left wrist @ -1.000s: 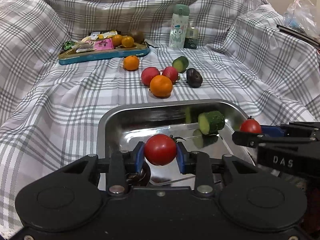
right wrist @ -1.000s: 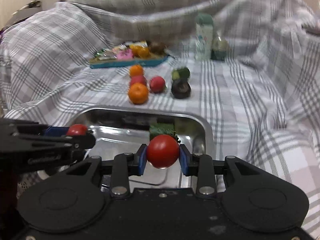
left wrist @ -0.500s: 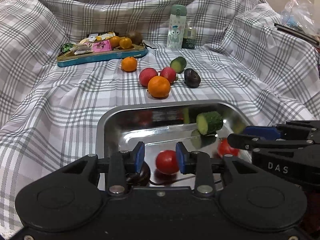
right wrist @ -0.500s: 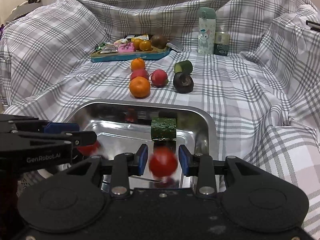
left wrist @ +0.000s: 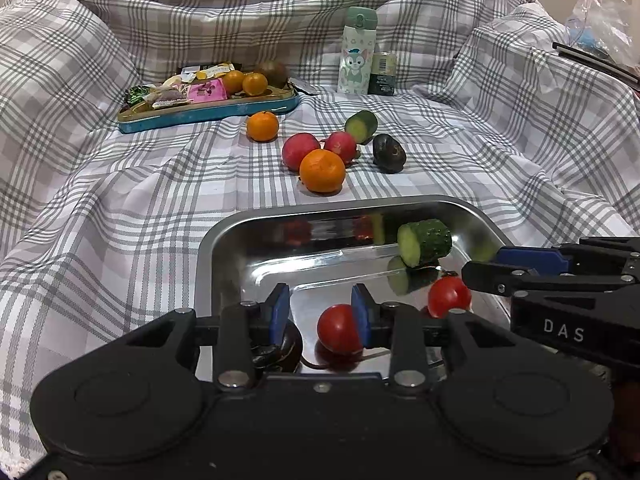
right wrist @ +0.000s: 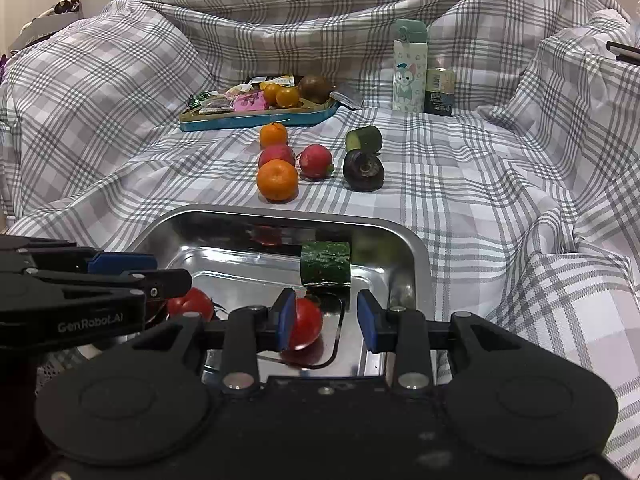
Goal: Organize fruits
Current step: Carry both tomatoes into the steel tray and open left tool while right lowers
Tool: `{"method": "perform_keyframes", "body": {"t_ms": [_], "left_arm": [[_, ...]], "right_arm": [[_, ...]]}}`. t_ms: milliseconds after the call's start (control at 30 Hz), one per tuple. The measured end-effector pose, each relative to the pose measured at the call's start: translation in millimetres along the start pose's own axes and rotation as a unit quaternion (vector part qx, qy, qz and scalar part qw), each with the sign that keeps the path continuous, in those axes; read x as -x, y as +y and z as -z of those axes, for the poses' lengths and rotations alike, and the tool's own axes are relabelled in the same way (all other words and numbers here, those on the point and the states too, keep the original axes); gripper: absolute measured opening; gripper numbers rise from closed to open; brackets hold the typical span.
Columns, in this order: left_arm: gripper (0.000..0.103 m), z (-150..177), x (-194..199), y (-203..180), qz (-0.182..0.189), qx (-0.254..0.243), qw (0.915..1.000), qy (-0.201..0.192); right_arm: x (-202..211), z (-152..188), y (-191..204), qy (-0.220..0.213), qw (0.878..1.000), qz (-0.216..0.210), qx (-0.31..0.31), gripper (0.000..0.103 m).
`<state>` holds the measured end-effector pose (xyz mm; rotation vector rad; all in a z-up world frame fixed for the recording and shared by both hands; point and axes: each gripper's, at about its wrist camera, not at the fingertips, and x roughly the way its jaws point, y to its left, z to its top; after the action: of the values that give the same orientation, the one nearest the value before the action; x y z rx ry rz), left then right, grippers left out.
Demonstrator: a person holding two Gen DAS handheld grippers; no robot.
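A steel tray (left wrist: 224,232) (right wrist: 404,240) sits on the plaid cloth. In it lie a cucumber piece (left wrist: 425,241) (right wrist: 325,263), a dark fruit (left wrist: 280,350) and two red tomatoes. My left gripper (left wrist: 320,312) is open above one tomato (left wrist: 339,329), which also shows in the right wrist view (right wrist: 191,304). My right gripper (right wrist: 326,314) is open above the other tomato (right wrist: 306,322), which also shows in the left wrist view (left wrist: 448,297). Beyond the tray lie two oranges (left wrist: 322,171) (left wrist: 262,126), two red fruits (left wrist: 300,151), a cucumber piece (left wrist: 361,126) and a dark avocado (left wrist: 389,153).
A blue tray (left wrist: 208,110) with snacks and small oranges stands at the back left. A white-green bottle (left wrist: 357,52) and a small dark can (left wrist: 382,74) stand at the back. The cloth rises in folds at the left, back and right.
Both grippers opened and let go of their tomatoes. The two tomatoes dropped into the steel tray and now lie on its floor.
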<state>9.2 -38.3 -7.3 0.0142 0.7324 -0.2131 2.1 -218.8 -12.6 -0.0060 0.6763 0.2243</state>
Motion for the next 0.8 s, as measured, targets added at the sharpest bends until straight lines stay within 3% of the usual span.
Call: {"method": "perform_keyframes", "body": {"t_ms": [800], "left_arm": [[0.043,-4.0,0.7,7.1,-0.017,0.024,0.9995,0.007]], "right_arm": [[-2.6,-3.1,-3.2,0.004,1.000,0.001,-0.013,0.036]]}}
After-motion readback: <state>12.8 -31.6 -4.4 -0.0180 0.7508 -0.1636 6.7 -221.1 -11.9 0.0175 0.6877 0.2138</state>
